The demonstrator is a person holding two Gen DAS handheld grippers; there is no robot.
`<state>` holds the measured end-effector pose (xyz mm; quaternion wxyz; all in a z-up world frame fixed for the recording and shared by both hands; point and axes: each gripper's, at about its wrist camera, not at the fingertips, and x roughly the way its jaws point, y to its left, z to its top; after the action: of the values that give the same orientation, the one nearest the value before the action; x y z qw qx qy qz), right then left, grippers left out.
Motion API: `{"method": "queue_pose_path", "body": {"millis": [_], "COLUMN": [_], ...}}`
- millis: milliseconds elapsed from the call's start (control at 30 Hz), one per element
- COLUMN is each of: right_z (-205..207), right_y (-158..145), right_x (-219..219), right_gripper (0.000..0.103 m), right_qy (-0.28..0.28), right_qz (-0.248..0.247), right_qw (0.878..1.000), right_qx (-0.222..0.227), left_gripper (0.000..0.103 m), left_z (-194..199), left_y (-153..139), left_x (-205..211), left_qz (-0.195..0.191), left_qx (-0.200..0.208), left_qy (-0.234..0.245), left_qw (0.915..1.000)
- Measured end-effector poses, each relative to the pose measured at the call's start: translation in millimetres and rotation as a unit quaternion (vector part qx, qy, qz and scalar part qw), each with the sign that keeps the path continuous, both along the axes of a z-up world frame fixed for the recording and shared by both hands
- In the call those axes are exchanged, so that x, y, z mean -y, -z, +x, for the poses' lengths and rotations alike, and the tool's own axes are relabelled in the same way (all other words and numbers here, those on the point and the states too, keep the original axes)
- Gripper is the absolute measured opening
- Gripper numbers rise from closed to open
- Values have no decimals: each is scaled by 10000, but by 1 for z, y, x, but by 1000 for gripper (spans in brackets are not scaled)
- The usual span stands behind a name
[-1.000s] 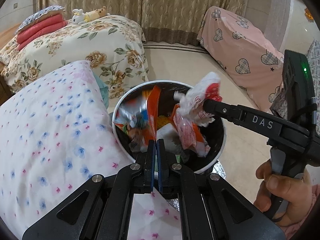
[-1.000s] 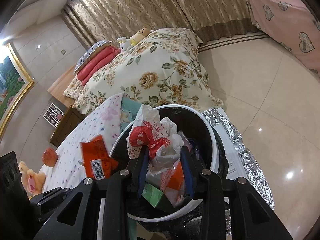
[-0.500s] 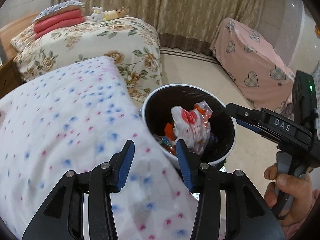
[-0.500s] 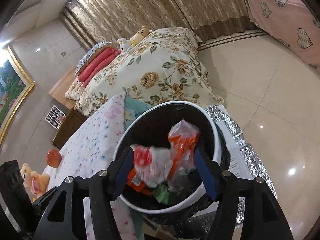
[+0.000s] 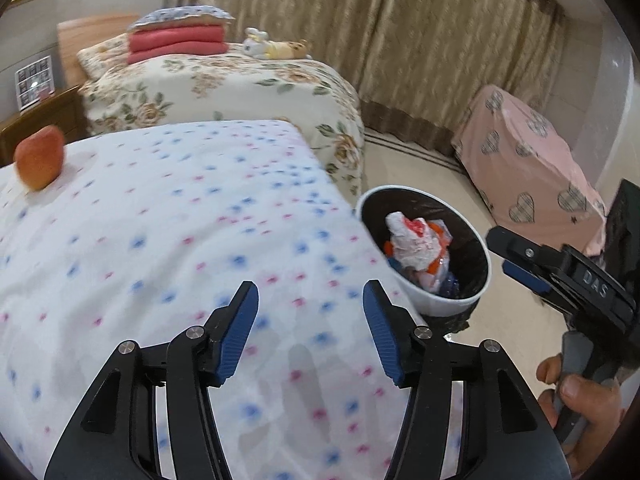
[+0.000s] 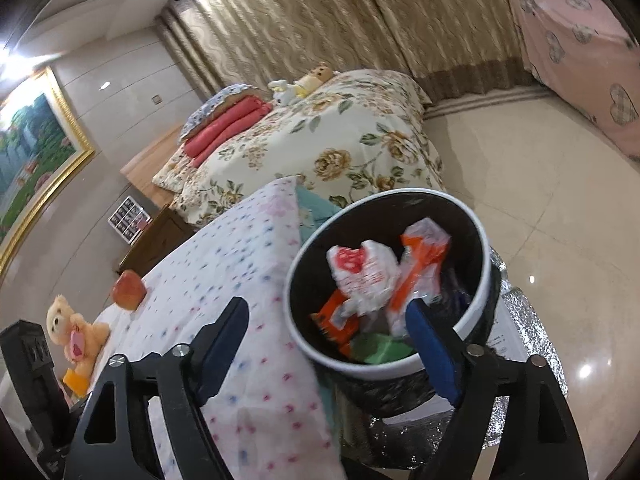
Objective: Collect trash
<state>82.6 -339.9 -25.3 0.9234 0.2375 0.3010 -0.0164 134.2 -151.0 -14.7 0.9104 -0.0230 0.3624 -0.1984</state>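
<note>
A white trash bin (image 5: 436,304) with a black liner stands on the floor beside the bed; it also shows in the right wrist view (image 6: 384,364). Crumpled white-and-red plastic wrappers (image 5: 414,240) and orange packets (image 6: 420,268) lie inside it. My left gripper (image 5: 310,320) is open and empty above the dotted bedsheet (image 5: 160,240), left of the bin. My right gripper (image 6: 332,340) is open and empty over the bin's near rim; it also shows at the right of the left wrist view (image 5: 532,264).
An apple (image 5: 38,162) (image 6: 129,290) lies on the dotted sheet. A teddy bear (image 6: 74,330) sits near it. A floral bed (image 5: 240,92), a pink heart-patterned covered piece (image 5: 532,176), curtains and a silver mat (image 6: 528,360) under the bin surround the tiled floor.
Both grippers opened and dropped their wrappers into the bin. The left gripper pulled back and left over the bed; the right gripper drew back from the bin.
</note>
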Motion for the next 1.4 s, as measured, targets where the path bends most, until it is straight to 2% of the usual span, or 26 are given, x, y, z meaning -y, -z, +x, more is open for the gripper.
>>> {"method": "queue_pose_path", "body": {"millis": [133,333,533,600,633,667,700,767,967,1400], "right_z": [-9,-19,-23,-28,-30,-32,-33,-34,-33,-40], "right_y": [-1,-3,-11,-16,-17,-18,-17,-12,-1,-3], "right_x": [-22,-46,-66,-71,-74,-76,-78,-80,-85,-97], "right_gripper": [90,92,93,103,103,103,103,103,103,103], "right_qy": [-139,-245,-499,-529,-533,-534,-534,-508,-511,-584], "right_qz": [-280,-763,-1136,-1308,-1372,-1445,-1506,-1561,-1603,-1754], "right_qw": [9994,9960,9904,9870,9856,9839,9826,9817,9815,9775], "right_qx": [159,405,607,769,837,906,950,960,914,1017], "left_gripper": [57,58,66,81,87,99,103,103,103,103], "left_z": [-13,-39,-58,-67,-70,-75,-77,-81,-82,-87], "left_y": [0,-4,-14,-19,-20,-21,-21,-18,-10,-4], "left_x": [-21,-45,-62,-68,-71,-74,-75,-79,-84,-89], "left_qz": [-7,22,-23,-17,-11,0,12,73,197,311], "left_qx": [170,645,1088,1330,1454,1619,1715,1859,1813,1812], "left_qy": [-229,-530,-753,-930,-1033,-1168,-1252,-1374,-1405,-1494], "left_qw": [9996,9965,9912,9867,9840,9799,9772,9729,9731,9715]}}
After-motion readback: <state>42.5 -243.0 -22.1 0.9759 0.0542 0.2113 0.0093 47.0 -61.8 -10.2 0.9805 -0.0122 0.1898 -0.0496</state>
